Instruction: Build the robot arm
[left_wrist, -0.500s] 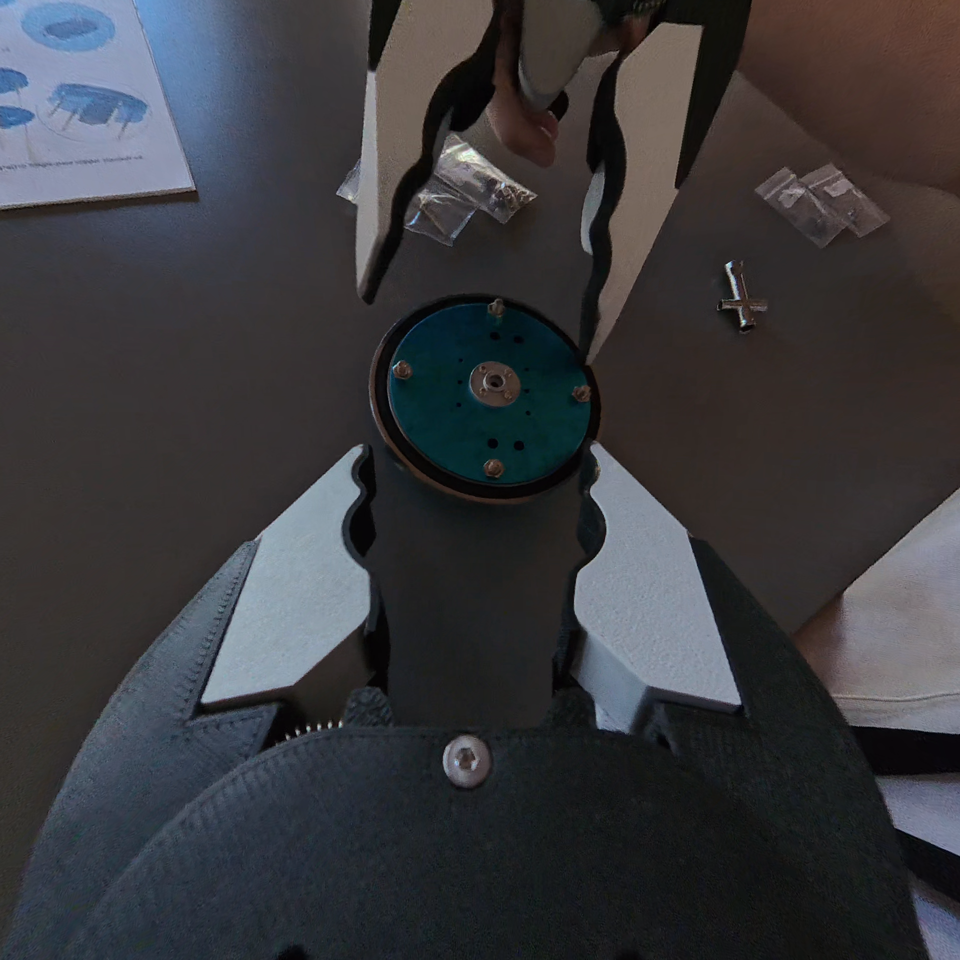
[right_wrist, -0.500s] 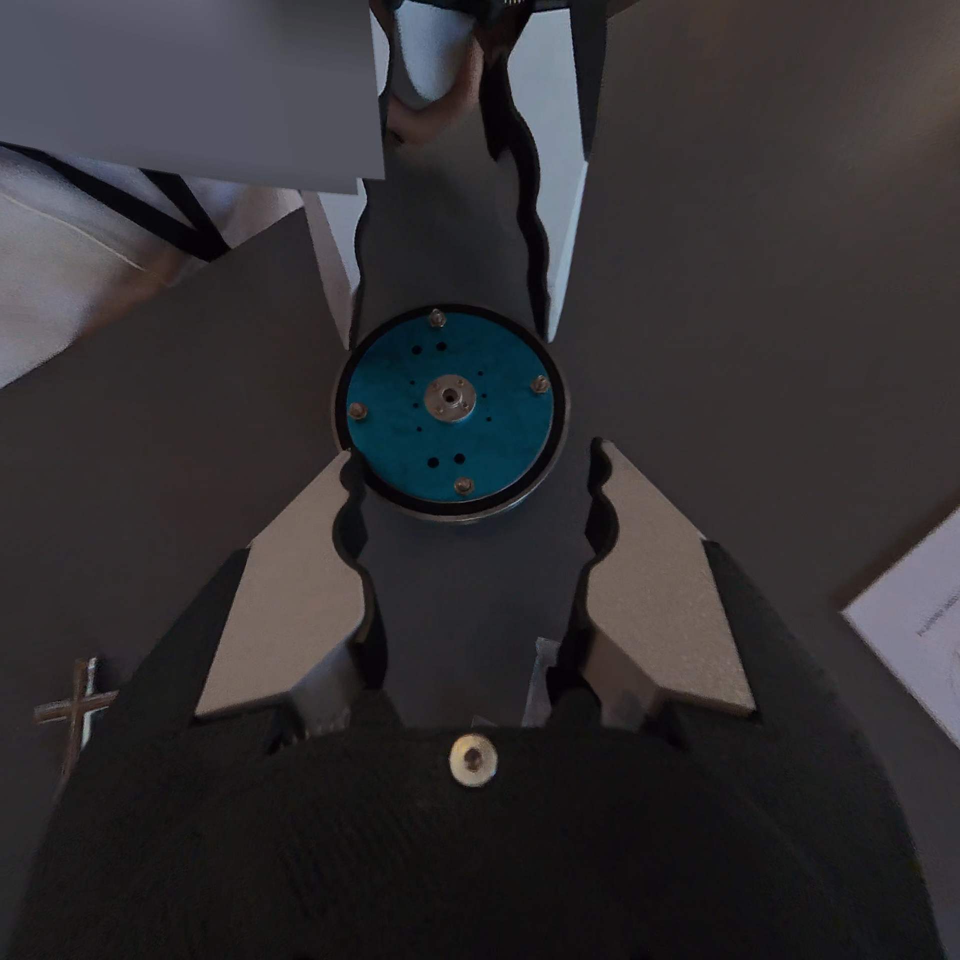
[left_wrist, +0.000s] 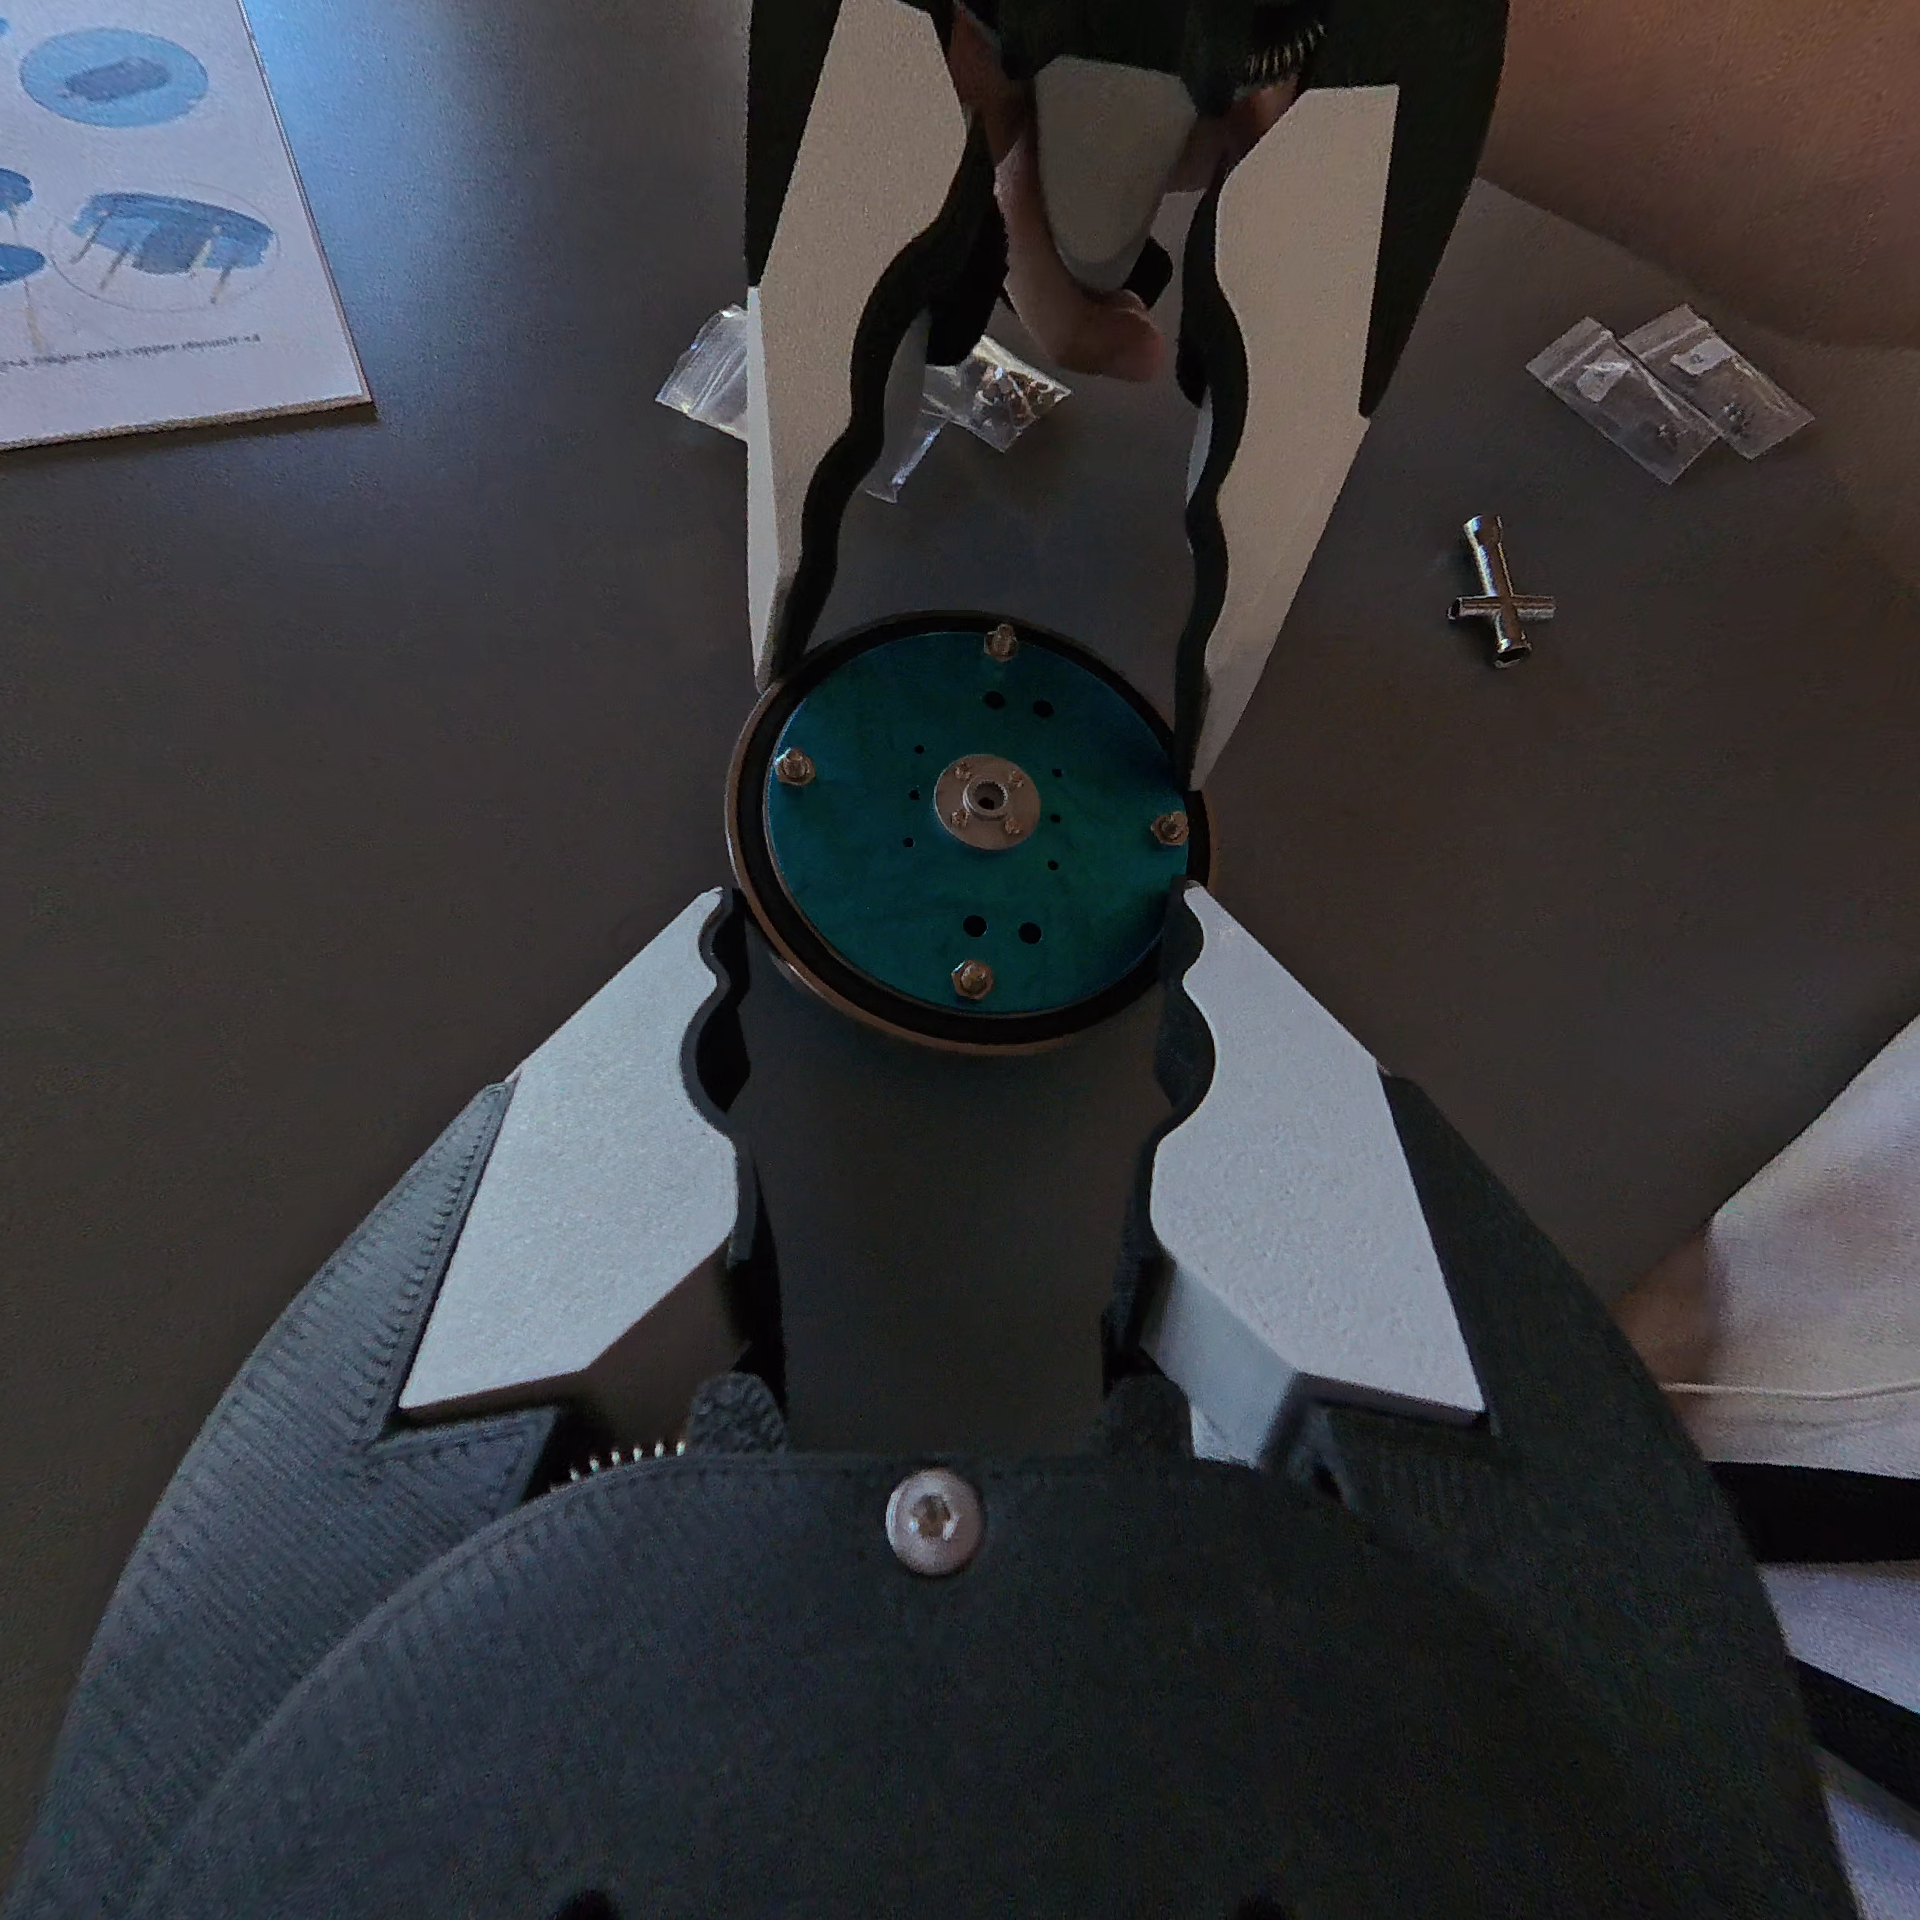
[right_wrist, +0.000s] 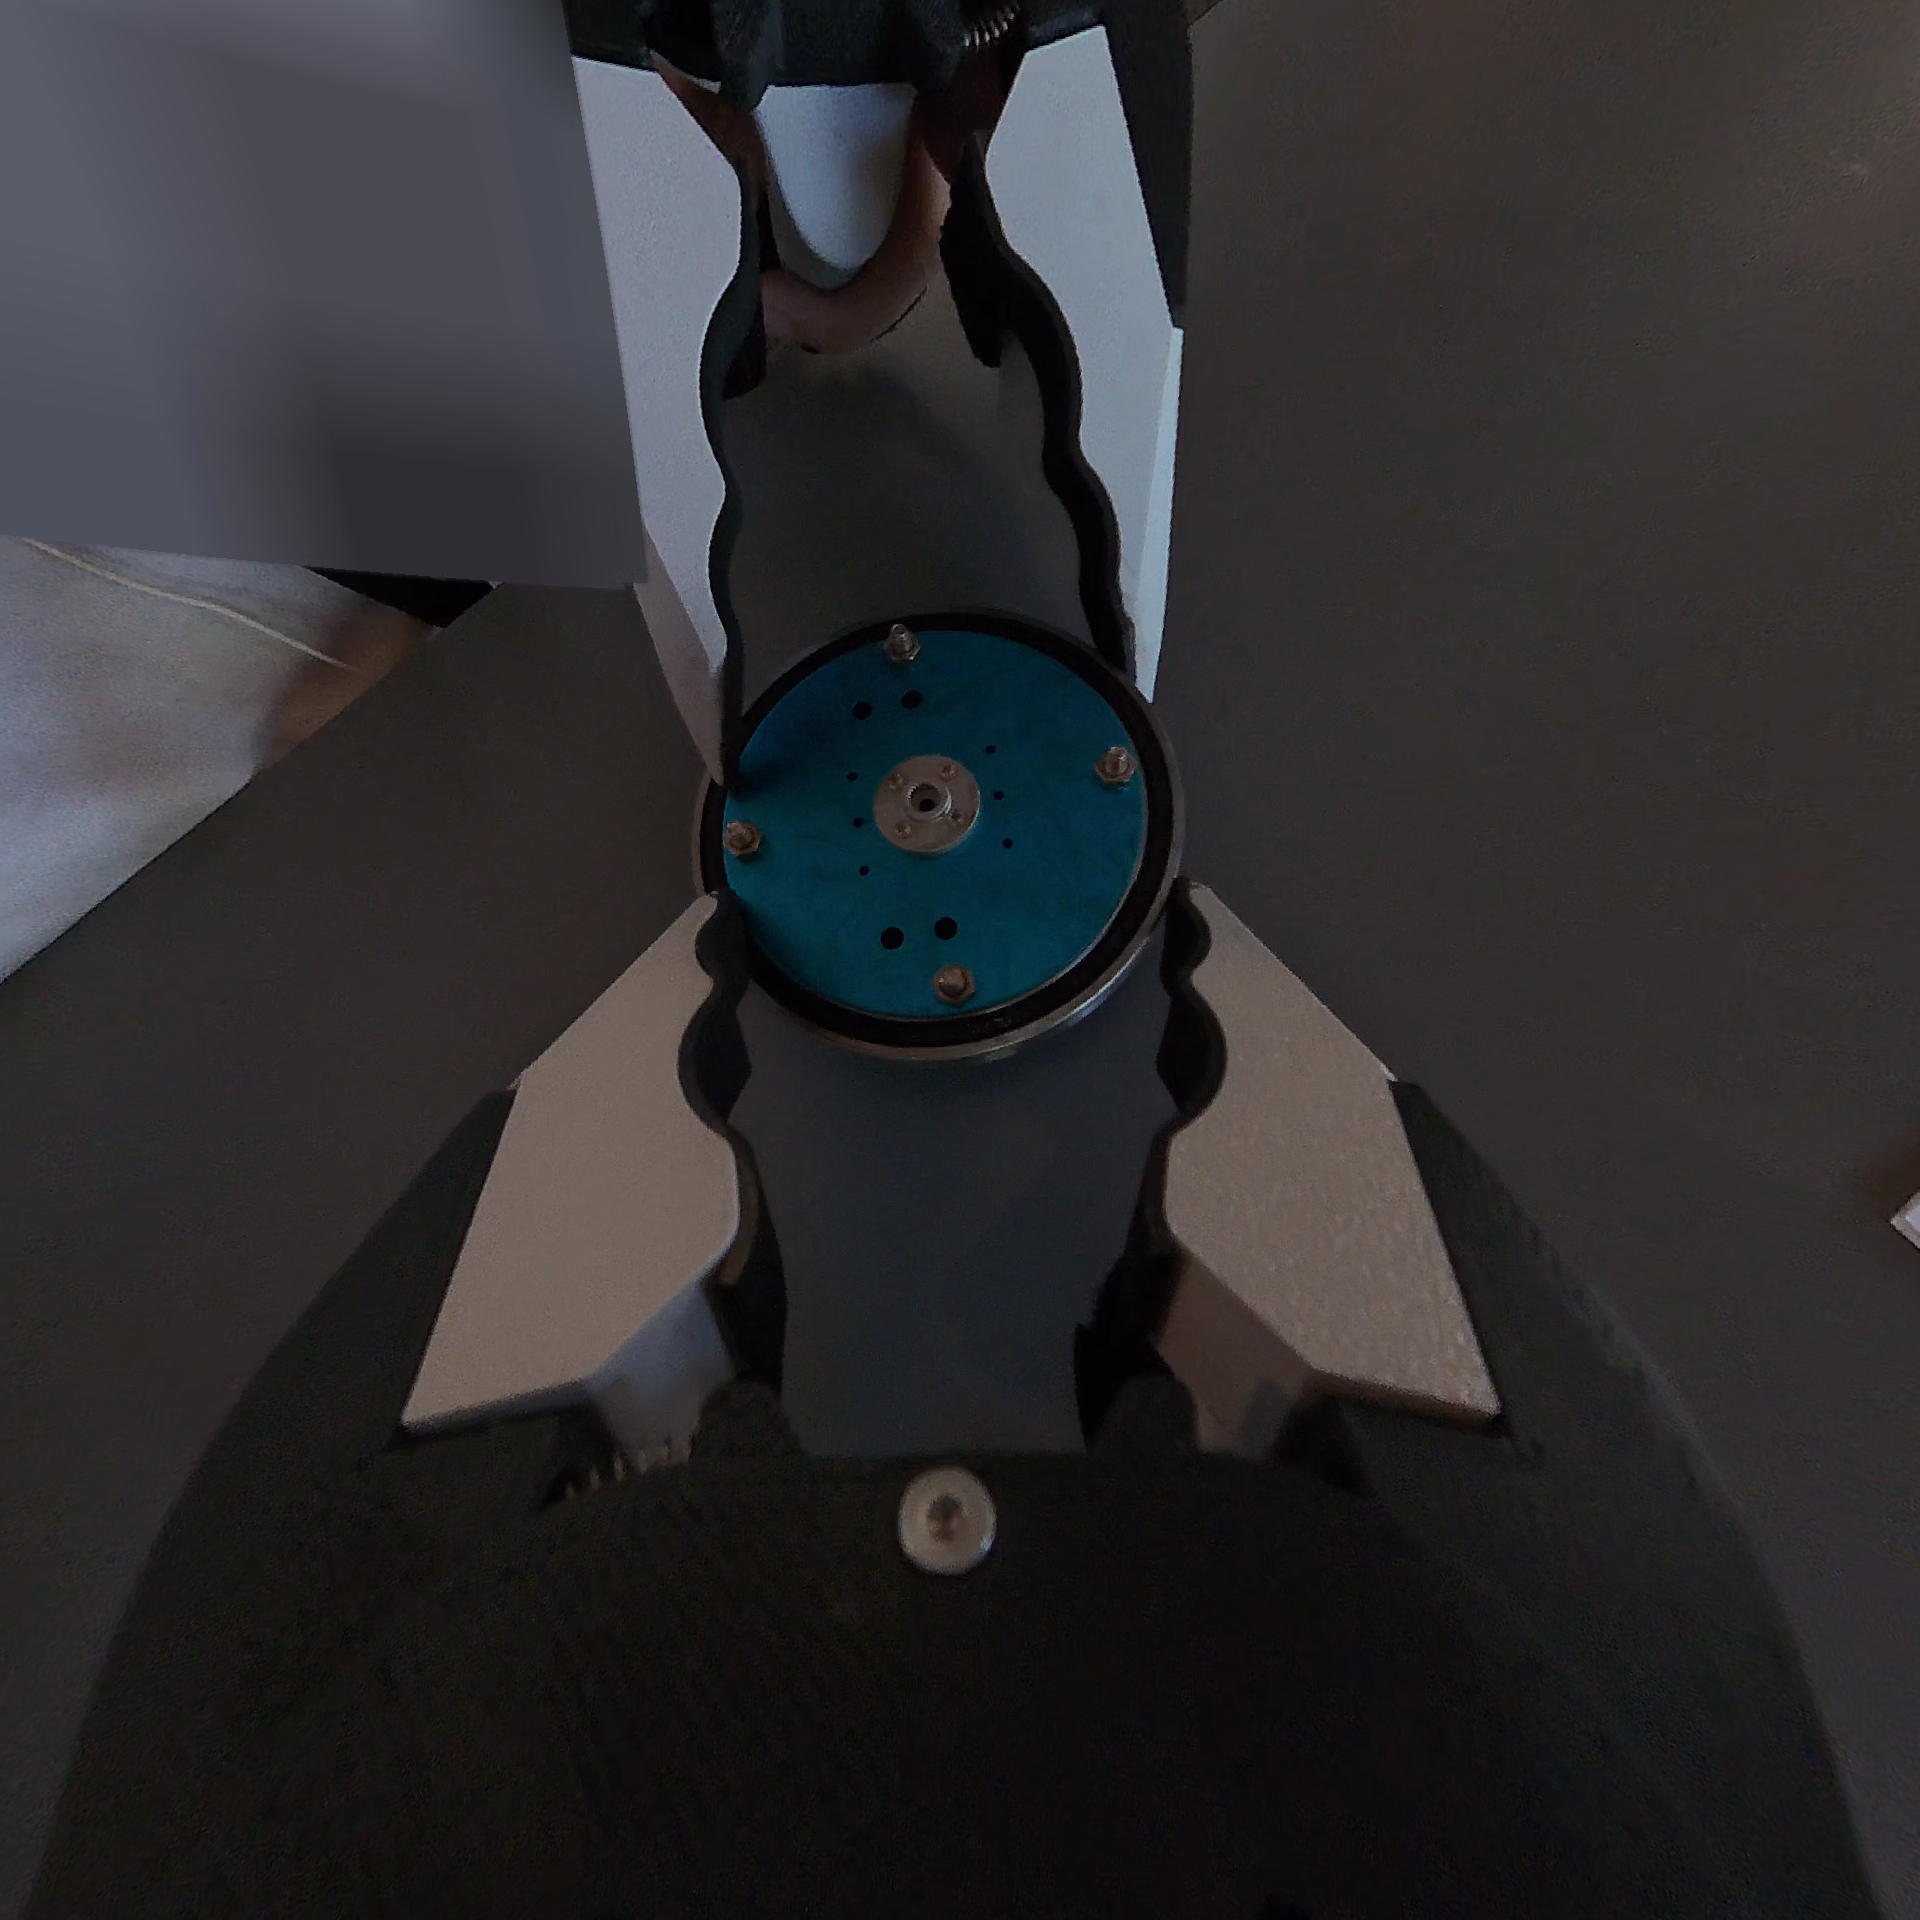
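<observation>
A round teal disc (left_wrist: 971, 831) with a black rim, a metal hub and several brass nuts lies flat on the dark table (left_wrist: 312, 727). My left gripper (left_wrist: 956, 906) is open, its fingertips at the near sides of the disc's rim. My right gripper (left_wrist: 987, 722) comes in from the far side, open, its fingertips at the rim's far sides. In the right wrist view the disc (right_wrist: 940, 821) sits between my right gripper (right_wrist: 951, 906) and the left gripper (right_wrist: 928, 717) opposite. I cannot tell whether any fingertip touches the rim.
A printed sheet (left_wrist: 156, 208) lies at the far left. Small clear bags of hardware lie behind the disc (left_wrist: 987, 400) and at the far right (left_wrist: 1673, 390). A metal cross wrench (left_wrist: 1501, 603) lies to the right. White cloth (left_wrist: 1818, 1299) overhangs the table's right edge. Only a small space, under 4 cm, lies between the two pairs of fingers. Both grippers' tips are roughly 15 cm from the metal cross wrench (left_wrist: 1501, 603).
Both grippers have closed in on the disc from opposite sides, the right one more. Their fingertips now stand at the rim. The disc has not moved.
</observation>
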